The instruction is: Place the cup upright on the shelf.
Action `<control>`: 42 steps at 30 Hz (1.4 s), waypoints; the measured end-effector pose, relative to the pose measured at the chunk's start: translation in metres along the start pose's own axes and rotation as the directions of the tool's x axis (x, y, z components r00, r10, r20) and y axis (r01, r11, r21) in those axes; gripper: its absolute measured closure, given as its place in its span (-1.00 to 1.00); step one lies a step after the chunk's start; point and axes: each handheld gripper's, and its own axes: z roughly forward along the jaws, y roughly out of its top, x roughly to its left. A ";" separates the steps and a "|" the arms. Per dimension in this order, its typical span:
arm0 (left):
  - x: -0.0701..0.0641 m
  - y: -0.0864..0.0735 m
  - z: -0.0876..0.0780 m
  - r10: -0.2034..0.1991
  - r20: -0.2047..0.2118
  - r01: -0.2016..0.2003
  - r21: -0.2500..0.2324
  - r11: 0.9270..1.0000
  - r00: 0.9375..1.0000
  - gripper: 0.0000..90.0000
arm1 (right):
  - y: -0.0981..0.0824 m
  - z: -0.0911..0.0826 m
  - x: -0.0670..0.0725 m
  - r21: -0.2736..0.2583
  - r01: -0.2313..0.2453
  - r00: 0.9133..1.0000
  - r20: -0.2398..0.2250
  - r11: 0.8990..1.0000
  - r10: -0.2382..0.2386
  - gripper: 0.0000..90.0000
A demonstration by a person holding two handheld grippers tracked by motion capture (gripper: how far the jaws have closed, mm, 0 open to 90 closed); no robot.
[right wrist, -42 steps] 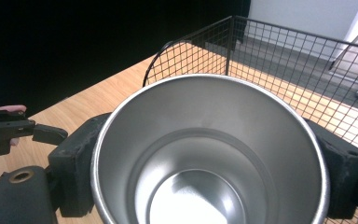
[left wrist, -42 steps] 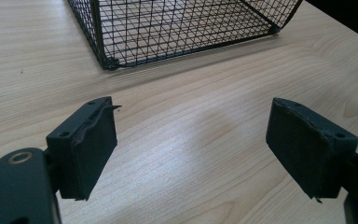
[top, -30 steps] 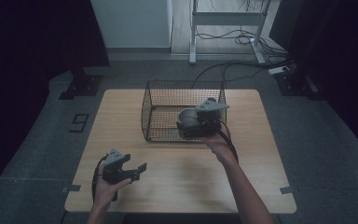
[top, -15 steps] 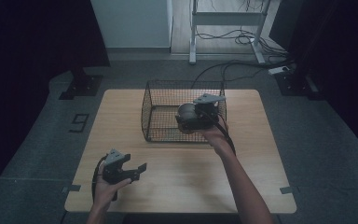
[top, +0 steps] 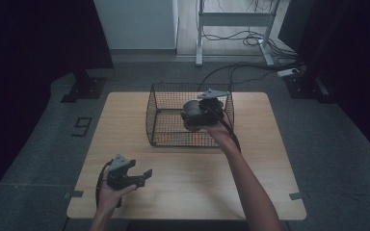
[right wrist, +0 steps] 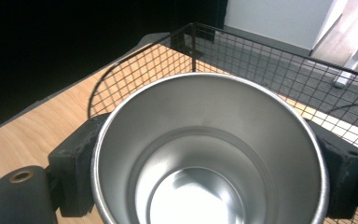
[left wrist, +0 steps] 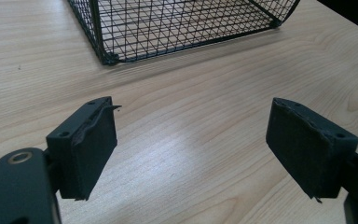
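Note:
My right gripper [top: 198, 115] is shut on a shiny metal cup [right wrist: 209, 154] and holds it up at the black wire basket [top: 160, 128], near its right front corner. From the right gripper view I look straight into the cup's empty bowl, the jaws pressing its sides, with the basket mesh [right wrist: 242, 56] behind. In the high view the cup [top: 192, 111] is dark and sits at rim height of the basket. Low at the table's front left, my left gripper [top: 142, 176] is open with nothing between its pads [left wrist: 91, 149]; it points toward the basket [left wrist: 177, 23].
The wooden table [top: 250, 173] has bare surface in front of the basket and to both sides. Cables and a desk frame [top: 231, 19] lie on the floor beyond the far edge.
My right gripper has lifted the cup a little higher and further back over the basket's right side. The left gripper has stayed where it was.

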 end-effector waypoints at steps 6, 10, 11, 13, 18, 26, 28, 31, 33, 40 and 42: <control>0.001 0.001 -0.002 -0.002 0.002 0.002 -0.003 1.000 1.000 -0.63 | 0.002 0.017 -0.014 0.016 -0.036 0.999 0.024 0.999 0.036 -0.70; 0.002 -0.001 -0.001 -0.007 0.003 0.007 -0.001 1.000 1.000 -0.63 | 0.006 0.030 -0.021 0.030 -0.040 0.999 0.036 0.999 0.039 -0.70; 0.002 -0.001 0.000 -0.008 0.005 0.008 0.002 1.000 1.000 -0.64 | 0.007 0.032 -0.023 0.031 -0.043 0.998 0.038 0.999 0.041 -0.70; 0.002 -0.001 0.000 -0.008 0.007 0.008 0.002 1.000 1.000 -0.64 | 0.008 0.036 -0.026 0.030 -0.049 0.998 0.040 0.998 0.047 -0.70; 0.004 -0.001 -0.002 -0.013 0.007 0.013 -0.005 1.000 1.000 -0.64 | 0.010 0.047 -0.036 0.039 -0.067 0.996 0.056 0.997 0.065 -0.70; 0.008 -0.001 -0.006 -0.022 -0.003 0.022 -0.014 1.000 1.000 -0.64 | 0.007 0.062 -0.047 0.062 -0.082 0.994 0.072 0.995 0.078 -0.70; 0.009 -0.002 -0.006 -0.023 -0.006 0.023 -0.015 1.000 1.000 -0.63 | 0.006 0.066 -0.050 0.064 -0.093 0.993 0.076 0.994 0.088 -0.70; 0.009 -0.002 -0.007 -0.023 -0.009 0.023 -0.017 1.000 1.000 -0.64 | 0.006 0.071 -0.054 0.071 -0.099 0.992 0.085 0.993 0.092 -0.70; 0.009 -0.002 -0.007 -0.024 -0.009 0.024 -0.015 1.000 1.000 -0.63 | 0.006 0.072 -0.055 0.074 -0.101 0.992 0.088 0.992 0.094 -0.70; 0.010 -0.002 -0.006 -0.024 -0.008 0.024 -0.012 1.000 1.000 -0.63 | 0.006 0.077 -0.061 0.085 -0.104 0.990 0.106 0.991 0.095 -0.70; 0.010 -0.002 -0.006 -0.024 -0.009 0.024 -0.014 1.000 1.000 -0.63 | 0.006 0.078 -0.061 0.087 -0.103 0.990 0.107 0.991 0.093 -0.70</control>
